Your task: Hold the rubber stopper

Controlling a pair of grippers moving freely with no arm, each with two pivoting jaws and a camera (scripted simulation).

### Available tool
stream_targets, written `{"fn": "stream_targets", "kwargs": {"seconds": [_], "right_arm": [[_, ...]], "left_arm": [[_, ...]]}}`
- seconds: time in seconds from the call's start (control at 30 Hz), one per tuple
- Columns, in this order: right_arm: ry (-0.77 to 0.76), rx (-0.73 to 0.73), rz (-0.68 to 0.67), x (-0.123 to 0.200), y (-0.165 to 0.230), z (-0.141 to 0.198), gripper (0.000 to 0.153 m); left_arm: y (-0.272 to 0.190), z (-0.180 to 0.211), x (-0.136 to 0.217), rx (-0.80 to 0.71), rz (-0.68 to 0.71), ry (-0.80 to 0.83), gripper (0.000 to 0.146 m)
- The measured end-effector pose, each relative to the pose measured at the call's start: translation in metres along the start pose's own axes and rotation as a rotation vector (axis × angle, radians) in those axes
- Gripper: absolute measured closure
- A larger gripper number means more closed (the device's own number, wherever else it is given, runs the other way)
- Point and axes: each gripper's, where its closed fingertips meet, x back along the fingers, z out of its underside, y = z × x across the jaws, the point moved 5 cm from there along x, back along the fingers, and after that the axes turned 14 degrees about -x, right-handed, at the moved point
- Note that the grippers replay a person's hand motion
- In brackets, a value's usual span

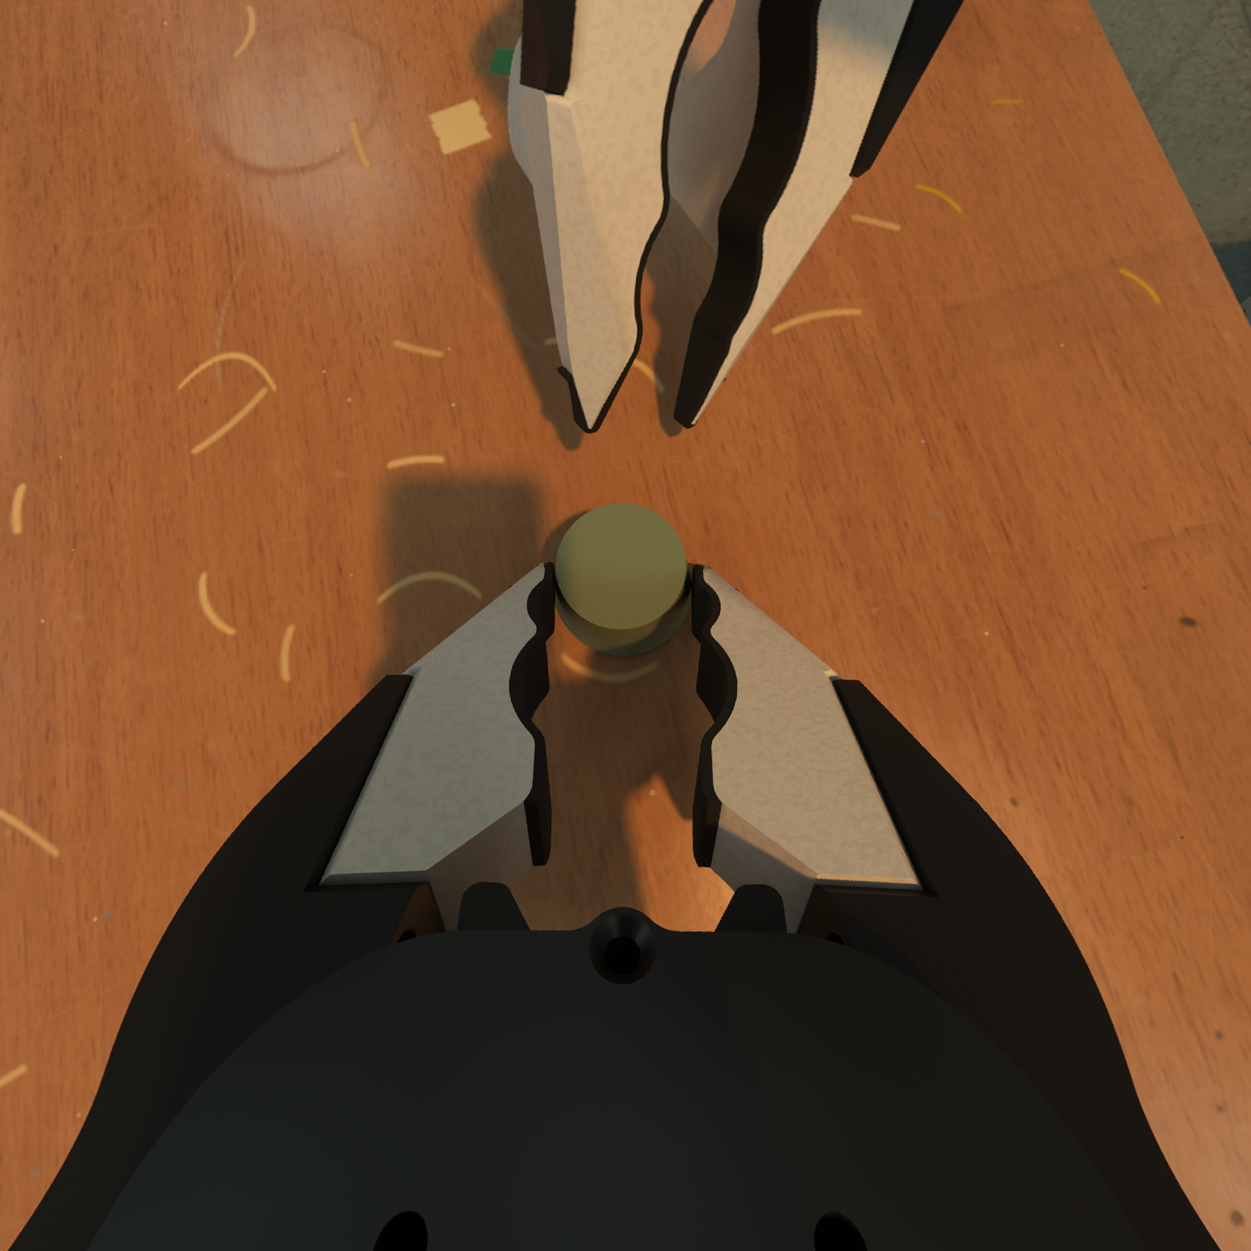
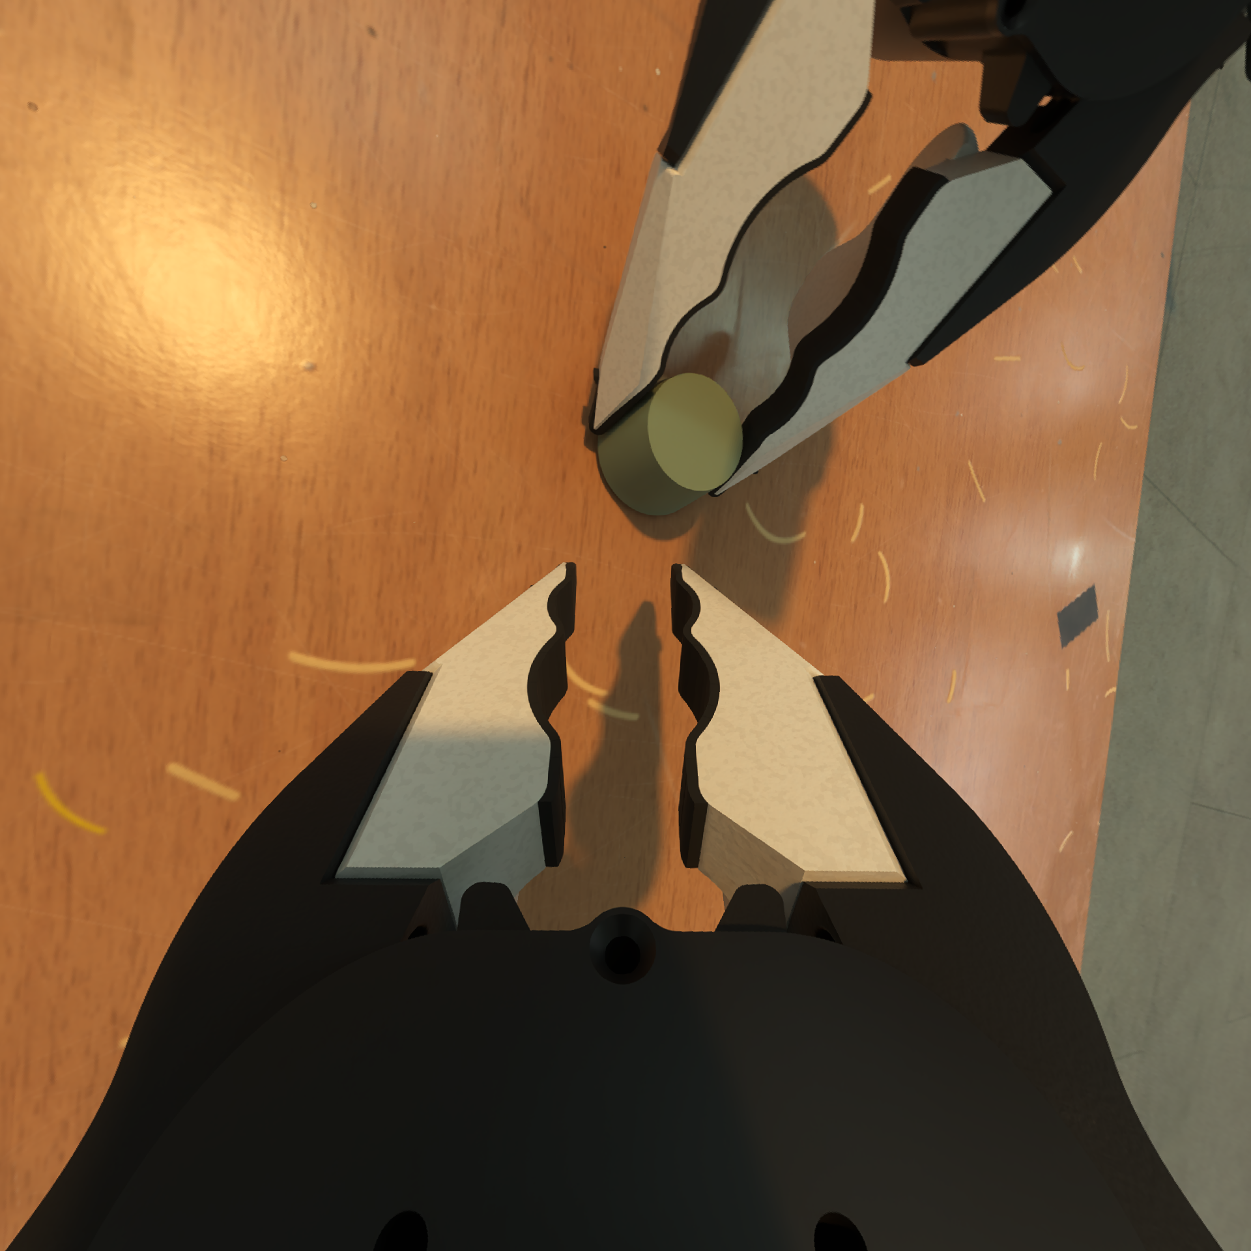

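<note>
**Stopper pinched by the left hand-held gripper, right one empty beside it**

Seen from the left wrist: orange-brown wooden surface (image 1: 203,677), strewn with thin pale curled shavings (image 1: 227,399). Farther up, a faint round ring mark (image 1: 291,101), then a small tan scrap (image 1: 460,125) and a green speck (image 1: 502,62) just beside the far gripper. At centre, left hand-held gripper (image 1: 621,575), fingertips clamped on either side of the olive-green rubber stopper (image 1: 619,568); wavy black pads touching its flanks, flat round face turned toward the camera. Stopper low over the surface, possibly resting on it; hard to tell from this angle. Ahead of it, right hand-held gripper (image 1: 636,423) pointing back toward the stopper, tips slightly apart, nothing between them, near the stopper but not touching.

Seen from the right wrist: bright glare patch (image 2: 196,298) at left on the surface (image 2: 271,508). At centre, right hand-held gripper (image 2: 623,575), fingers a narrow gap apart, only bare wood and shadow between them. Just beyond and slightly right, rubber stopper (image 2: 690,433), a short tapered cylinder lying tilted, gripped at the tips of the left hand-held gripper (image 2: 660,460) coming in from upper right. Farther right, more shavings (image 2: 883,575), a small dark scrap (image 2: 1078,615) near the surface's edge, then grey floor (image 2: 1205,609).
</note>
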Motion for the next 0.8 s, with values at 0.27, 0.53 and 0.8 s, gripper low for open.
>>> {"fn": "stream_targets", "kwargs": {"seconds": [0.27, 0.53, 0.8], "right_arm": [[-0.052, -0.079, 0.003, -0.0002, 0.0073, 0.0035, 0.114], [-0.106, -0.252, -0.06, 0.0007, 0.0097, 0.0044, 0.108], [-0.139, -0.335, -0.089, 0.0017, 0.0096, 0.0035, 0.109]], "left_arm": [[0.0003, 0.0005, -0.0005, 0.015, 0.015, -0.001, 0.106], [0.0007, 0.0009, -0.0007, 0.028, 0.027, -0.001, 0.106], [0.0008, 0.0009, -0.0008, 0.031, 0.03, 0.0, 0.106]]}}
